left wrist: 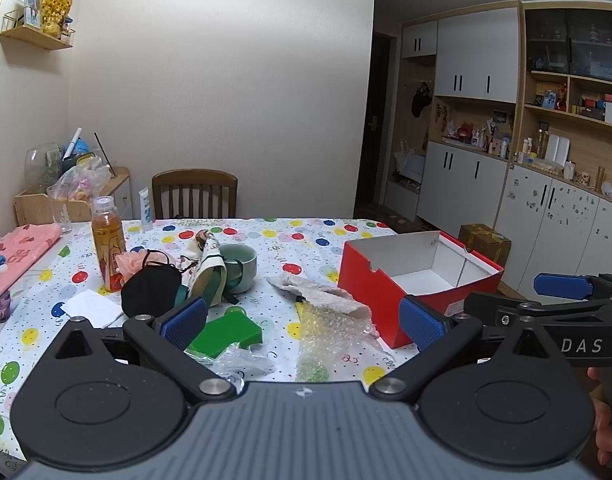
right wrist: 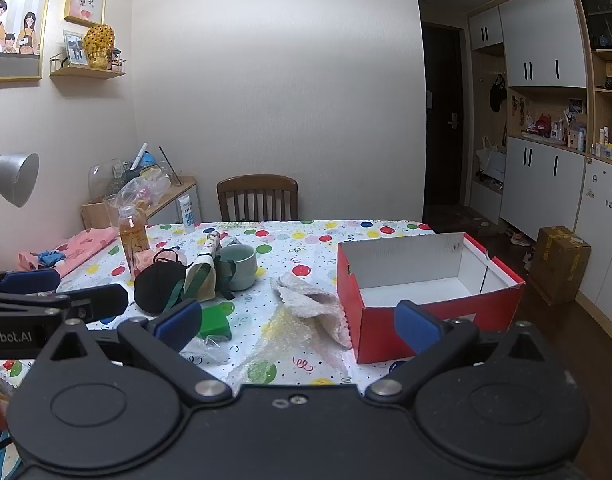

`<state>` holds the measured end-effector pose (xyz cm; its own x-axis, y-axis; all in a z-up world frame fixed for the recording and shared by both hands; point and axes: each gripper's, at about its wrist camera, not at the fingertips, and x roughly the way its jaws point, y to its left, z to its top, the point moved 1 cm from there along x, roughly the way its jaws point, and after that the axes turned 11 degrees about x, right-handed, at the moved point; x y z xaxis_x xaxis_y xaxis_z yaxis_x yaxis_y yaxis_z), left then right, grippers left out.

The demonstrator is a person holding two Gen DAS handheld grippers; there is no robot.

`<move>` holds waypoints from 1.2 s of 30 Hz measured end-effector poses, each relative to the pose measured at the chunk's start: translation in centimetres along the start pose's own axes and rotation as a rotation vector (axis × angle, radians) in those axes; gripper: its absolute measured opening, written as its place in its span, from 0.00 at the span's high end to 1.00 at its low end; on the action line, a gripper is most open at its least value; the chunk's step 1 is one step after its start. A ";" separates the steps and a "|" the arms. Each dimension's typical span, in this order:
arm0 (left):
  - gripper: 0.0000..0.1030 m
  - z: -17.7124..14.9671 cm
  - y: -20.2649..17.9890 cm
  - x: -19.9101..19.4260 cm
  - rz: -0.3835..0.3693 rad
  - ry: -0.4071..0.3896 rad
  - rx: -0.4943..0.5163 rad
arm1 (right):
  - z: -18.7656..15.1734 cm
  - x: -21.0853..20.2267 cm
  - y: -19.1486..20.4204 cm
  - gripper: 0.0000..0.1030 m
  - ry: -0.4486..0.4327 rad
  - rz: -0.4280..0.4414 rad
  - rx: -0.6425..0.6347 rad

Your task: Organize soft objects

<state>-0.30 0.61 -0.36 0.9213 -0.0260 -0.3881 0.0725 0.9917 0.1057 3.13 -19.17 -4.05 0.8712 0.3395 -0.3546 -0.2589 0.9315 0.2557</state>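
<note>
An open red shoebox with a bare white interior stands at the right of the balloon-print tablecloth. Beside it lies crumpled bubble wrap, its long axis running from the box toward the near edge. A black face mask rests left, by a green mug. Left gripper and right gripper hover with fingers wide apart, holding nothing

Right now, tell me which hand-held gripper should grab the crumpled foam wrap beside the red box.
Probably the right hand-held gripper. It hangs open with the foam wrap between its fingers, right beside the red box. The left hand-held gripper, also open, is nearer the green block.
</note>
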 end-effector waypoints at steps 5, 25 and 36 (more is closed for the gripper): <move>0.00 -0.1 0.5 -0.2 0.001 0.007 -0.007 | 0.0 -0.1 0.3 0.00 -0.006 -0.002 -0.007; 0.00 -0.6 0.9 0.0 0.022 0.029 -0.010 | -0.1 0.1 0.6 0.00 -0.010 0.012 -0.008; 0.00 -0.6 0.8 -0.4 0.006 0.008 -0.007 | -0.1 0.2 0.9 0.00 -0.003 0.001 -0.007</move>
<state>-0.81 1.52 -0.69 0.9186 -0.0193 -0.3946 0.0646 0.9927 0.1018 3.00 -18.29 -3.97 0.8724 0.3399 -0.3514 -0.2624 0.9320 0.2500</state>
